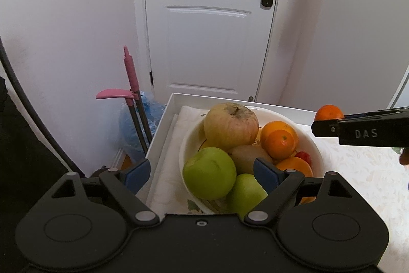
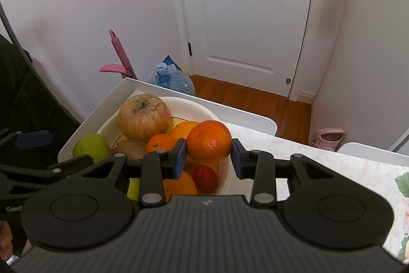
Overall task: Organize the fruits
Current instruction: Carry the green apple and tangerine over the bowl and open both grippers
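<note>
Your right gripper has its jaws pinching an orange, one blue pad on each flank, so the fruit hangs above the near-right part of the white bowl rather than resting in it. Gripping it across the widest part is likely what keeps a round, smooth fruit from rolling out.

Inside the bowl the big yellowish-red apple sits at the back, two oranges pile to its right, a kiwi lies in the middle, and a small red fruit hugs the right wall. Two green apples fill the near side of the bowl.

Your left gripper stands with its jaws spread wide around the nearest green apple, pads clear of its skin: to my eye, a release or a grasp not yet made.

The bowl sits in a white tray on the worktop, which keeps any stray fruit contained.
</note>
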`<state>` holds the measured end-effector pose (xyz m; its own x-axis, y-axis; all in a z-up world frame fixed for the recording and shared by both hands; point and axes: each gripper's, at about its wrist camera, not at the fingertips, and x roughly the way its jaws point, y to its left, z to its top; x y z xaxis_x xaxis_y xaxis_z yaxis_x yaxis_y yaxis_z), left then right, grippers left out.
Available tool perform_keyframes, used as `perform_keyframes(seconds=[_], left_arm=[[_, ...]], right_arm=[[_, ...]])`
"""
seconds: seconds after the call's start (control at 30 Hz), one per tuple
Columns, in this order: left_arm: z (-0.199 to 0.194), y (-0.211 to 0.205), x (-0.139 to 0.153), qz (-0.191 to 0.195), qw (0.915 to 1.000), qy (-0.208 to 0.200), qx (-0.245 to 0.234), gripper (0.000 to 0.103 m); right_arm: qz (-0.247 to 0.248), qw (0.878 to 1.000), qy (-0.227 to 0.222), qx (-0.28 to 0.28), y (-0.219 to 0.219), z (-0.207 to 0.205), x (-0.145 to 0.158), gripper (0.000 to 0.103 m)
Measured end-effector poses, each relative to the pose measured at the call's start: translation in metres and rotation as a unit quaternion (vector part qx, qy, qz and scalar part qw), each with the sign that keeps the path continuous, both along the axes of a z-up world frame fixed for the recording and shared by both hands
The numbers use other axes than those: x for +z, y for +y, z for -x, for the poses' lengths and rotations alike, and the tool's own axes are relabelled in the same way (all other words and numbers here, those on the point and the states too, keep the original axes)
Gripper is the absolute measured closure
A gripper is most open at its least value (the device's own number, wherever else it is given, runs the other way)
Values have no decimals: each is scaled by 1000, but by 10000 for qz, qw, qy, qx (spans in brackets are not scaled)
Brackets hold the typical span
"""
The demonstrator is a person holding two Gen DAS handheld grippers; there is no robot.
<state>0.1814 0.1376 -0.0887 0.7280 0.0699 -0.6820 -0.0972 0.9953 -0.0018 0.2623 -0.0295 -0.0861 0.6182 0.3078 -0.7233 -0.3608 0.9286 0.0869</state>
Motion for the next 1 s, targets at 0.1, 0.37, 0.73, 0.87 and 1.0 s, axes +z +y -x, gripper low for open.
perform_keyframes(seconds=[0.1, 0.37, 0.73, 0.87, 1.0], left_arm=[[3, 4, 1, 1, 10000, -3, 38, 12], [6, 12, 1, -18, 10000, 21, 91, 12], [0, 19, -3, -9, 10000, 44, 61, 12], [0, 21, -3, 48, 10000, 61, -7, 12], [2, 19, 0, 66, 9999, 44, -122, 12]], right_arm=[[-42, 10000, 20, 6, 1, -11, -3, 51], [-262, 9992, 97, 295, 19, -50, -11, 51], [-621, 9966, 4, 533, 30, -72, -29, 34], [-609, 9971, -274, 363, 25, -62, -21, 14], [-493, 9980, -341, 215, 18, -46, -10, 14]])
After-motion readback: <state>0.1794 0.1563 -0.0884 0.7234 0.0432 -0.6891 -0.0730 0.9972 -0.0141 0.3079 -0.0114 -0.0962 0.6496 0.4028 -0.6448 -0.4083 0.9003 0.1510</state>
